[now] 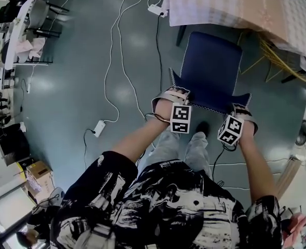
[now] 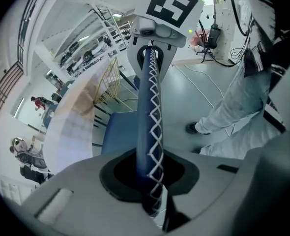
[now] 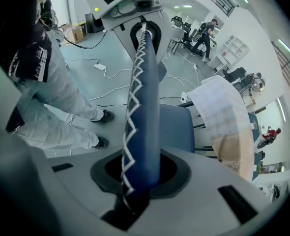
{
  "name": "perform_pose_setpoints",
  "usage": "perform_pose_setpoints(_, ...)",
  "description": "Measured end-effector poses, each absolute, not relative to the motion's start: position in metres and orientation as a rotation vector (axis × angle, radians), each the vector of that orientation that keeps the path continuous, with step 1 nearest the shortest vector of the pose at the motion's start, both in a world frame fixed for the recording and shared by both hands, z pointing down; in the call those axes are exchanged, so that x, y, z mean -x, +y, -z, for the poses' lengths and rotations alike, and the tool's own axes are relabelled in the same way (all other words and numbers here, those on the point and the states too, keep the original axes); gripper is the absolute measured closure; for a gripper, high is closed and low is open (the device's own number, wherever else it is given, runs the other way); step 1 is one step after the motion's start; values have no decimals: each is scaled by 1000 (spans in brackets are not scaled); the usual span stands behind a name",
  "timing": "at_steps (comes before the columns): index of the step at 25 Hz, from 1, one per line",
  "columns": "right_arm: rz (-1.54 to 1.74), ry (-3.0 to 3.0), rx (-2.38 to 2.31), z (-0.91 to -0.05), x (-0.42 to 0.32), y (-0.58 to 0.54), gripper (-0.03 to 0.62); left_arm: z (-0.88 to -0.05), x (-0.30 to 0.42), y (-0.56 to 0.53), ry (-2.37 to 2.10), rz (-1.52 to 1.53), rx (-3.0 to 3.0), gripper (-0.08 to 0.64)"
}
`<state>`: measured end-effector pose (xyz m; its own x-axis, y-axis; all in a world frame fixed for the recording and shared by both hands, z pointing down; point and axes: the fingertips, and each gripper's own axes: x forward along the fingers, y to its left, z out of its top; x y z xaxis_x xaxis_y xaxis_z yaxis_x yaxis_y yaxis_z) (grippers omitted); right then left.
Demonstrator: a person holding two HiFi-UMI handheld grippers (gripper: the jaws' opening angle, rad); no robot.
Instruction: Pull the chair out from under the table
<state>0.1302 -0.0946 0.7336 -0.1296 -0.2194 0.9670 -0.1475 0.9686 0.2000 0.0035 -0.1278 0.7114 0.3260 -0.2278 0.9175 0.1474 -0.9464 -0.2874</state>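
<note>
The blue chair's seat [image 1: 211, 61] stands on the grey floor, its far edge by the table with a checked cloth [image 1: 220, 4]. The blue backrest [image 1: 210, 105], edged with white zigzag stitching, faces me. My left gripper [image 1: 175, 98] is shut on the backrest's left top corner, and my right gripper [image 1: 239, 113] is shut on its right top corner. In the left gripper view the stitched backrest edge [image 2: 152, 112] runs up from between the jaws of that gripper [image 2: 152, 176]. The right gripper view shows the same edge [image 3: 142, 107] clamped in that gripper [image 3: 137, 173].
White cables and a power strip [image 1: 99, 127] lie on the floor to the left, another strip [image 1: 156, 9] by the table corner. A yellow wire frame [image 1: 277, 61] sits under the table at right. My legs and shoes [image 1: 199, 128] stand just behind the chair. Shelving [image 1: 23, 30] lines the left.
</note>
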Motion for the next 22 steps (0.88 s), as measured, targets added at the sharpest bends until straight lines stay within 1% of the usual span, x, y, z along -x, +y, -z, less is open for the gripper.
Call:
perform_pose_setpoints(7,33,-1709,-267,-731,-132,-35,525,-709,-4,-63,24,1668,2310,499)
perform_pose_setpoints(22,19,-1708,-240,-730,-120,62,524,-708,7,33,-46,1721,2338,499)
